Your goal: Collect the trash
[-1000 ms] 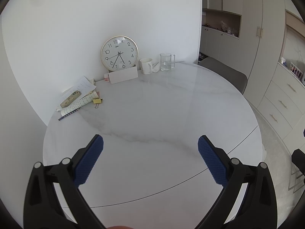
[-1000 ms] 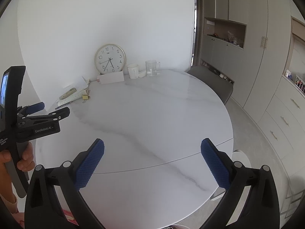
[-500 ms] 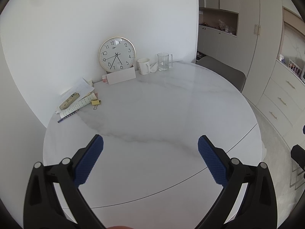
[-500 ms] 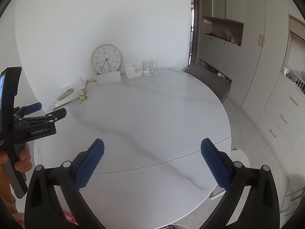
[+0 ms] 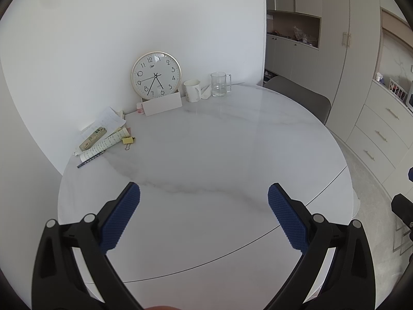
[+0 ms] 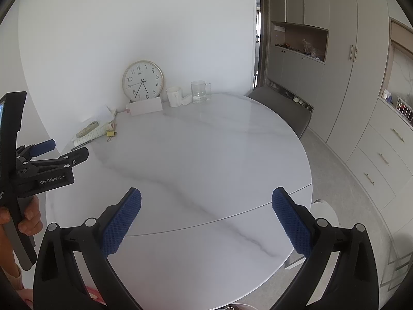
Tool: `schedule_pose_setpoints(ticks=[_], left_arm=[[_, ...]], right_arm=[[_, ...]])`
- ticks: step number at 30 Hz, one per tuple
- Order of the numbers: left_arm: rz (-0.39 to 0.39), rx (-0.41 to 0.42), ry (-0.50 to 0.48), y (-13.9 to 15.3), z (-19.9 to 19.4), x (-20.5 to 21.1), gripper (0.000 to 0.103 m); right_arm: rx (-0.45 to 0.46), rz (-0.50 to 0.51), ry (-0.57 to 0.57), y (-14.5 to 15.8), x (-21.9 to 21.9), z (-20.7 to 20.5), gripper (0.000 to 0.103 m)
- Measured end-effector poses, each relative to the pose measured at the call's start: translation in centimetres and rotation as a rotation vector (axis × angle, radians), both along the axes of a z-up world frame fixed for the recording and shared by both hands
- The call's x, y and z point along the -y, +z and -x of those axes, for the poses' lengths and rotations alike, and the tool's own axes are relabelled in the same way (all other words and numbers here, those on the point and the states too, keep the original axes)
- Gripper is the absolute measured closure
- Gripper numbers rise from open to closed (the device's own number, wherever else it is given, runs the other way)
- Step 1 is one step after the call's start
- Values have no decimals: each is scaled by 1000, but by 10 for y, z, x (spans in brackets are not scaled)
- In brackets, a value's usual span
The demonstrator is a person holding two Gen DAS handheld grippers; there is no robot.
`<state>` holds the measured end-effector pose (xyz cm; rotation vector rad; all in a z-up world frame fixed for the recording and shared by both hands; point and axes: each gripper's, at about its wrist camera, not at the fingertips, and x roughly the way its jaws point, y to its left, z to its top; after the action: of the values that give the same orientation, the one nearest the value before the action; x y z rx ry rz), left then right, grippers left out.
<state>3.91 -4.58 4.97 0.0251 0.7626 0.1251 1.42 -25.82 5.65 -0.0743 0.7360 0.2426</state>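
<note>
Left gripper (image 5: 204, 206): the jaws stand wide apart, nothing is between the blue pads (image 5: 121, 219), and they touch nothing; they hang above the near part of the round marble table (image 5: 219, 155)
Right gripper (image 6: 206, 210): the jaws are also spread wide and hold nothing; it hangs above the near edge of the table, with the floor visible to its right
Left gripper seen from the right wrist view (image 6: 49, 160): it appears at the left edge, side-on, just beside the table's left rim; one blue tip shows behind the black finger
Left hand (image 6: 28, 214): the fingers wrap the handle low at the left edge; the rest of the hand and the arm are cut off by the frame
Trash: a small crumpled white piece (image 5: 206, 93) lies at the far side of the table, between the white mug (image 5: 192, 90) and the glass mug (image 5: 219, 84); I cannot tell what it is made of
Paper pile (image 5: 103, 134): loose sheets, a rolled sheet with writing, a phone (image 5: 93, 138), a pen and a yellow clip lie at the far left edge, well apart from both grippers
Clock (image 5: 156, 73): it leans on the wall behind a white card (image 5: 162, 106)
Hard to make out: a small pink thing left of the card; a pink object under the right gripper at the bottom edge, mostly hidden
Chair (image 5: 299, 98): grey, partly hidden behind the table's far right rim
</note>
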Motion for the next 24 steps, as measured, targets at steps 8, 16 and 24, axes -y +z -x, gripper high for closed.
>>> schedule_pose_setpoints(ticks=[8,16,24], left_arm=[[1,0,-6,0,-2,1,8],[-3,1,-5,1,-2,3,8],[-6,11,0,2,-3,5,8]], right_arm=[[-1,1,-4,-1,2,-1,2],[-4,3,-5,-2,2,-1,2],[-9,4,-6,-4,2,-1,2]])
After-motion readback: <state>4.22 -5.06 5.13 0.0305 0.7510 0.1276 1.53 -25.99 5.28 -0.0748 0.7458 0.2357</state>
